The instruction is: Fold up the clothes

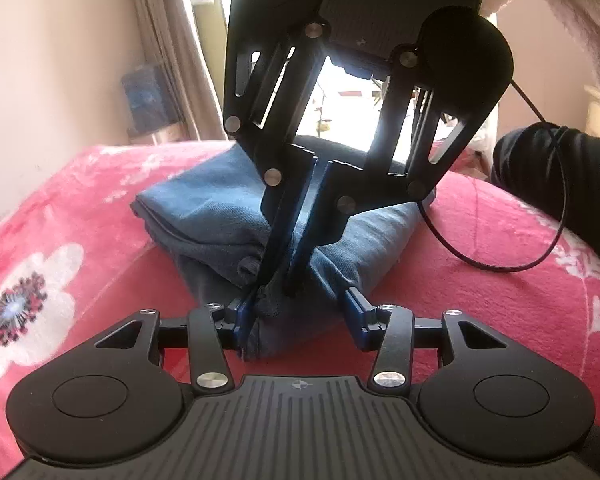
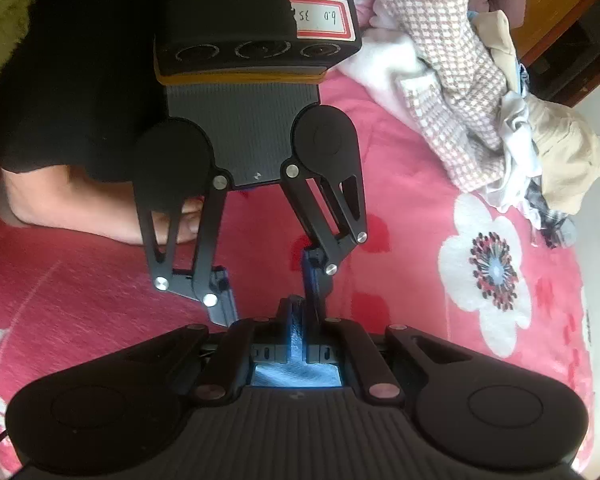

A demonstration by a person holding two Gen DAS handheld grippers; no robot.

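Note:
A folded dark blue garment (image 1: 204, 216) lies on the pink flowered blanket (image 1: 80, 208). My right gripper (image 1: 276, 288) comes down from above in the left wrist view and is shut on a bunched fold at the garment's near corner. In its own view the same blue cloth (image 2: 296, 376) sits pinched between the closed fingers of my right gripper (image 2: 298, 320). My left gripper (image 1: 300, 316) stands open astride that corner; its left pad rests against the cloth and the right pad is apart from it. In the right wrist view, my left gripper (image 2: 270, 292) points toward the camera.
A pile of unfolded clothes (image 2: 480, 120) lies on the blanket at the upper right. A person's bare foot (image 2: 100, 208) and black trouser leg (image 2: 80, 80) rest at the left. A black cable (image 1: 556, 200) loops over the blanket. A curtain (image 1: 172, 40) and bright window stand behind.

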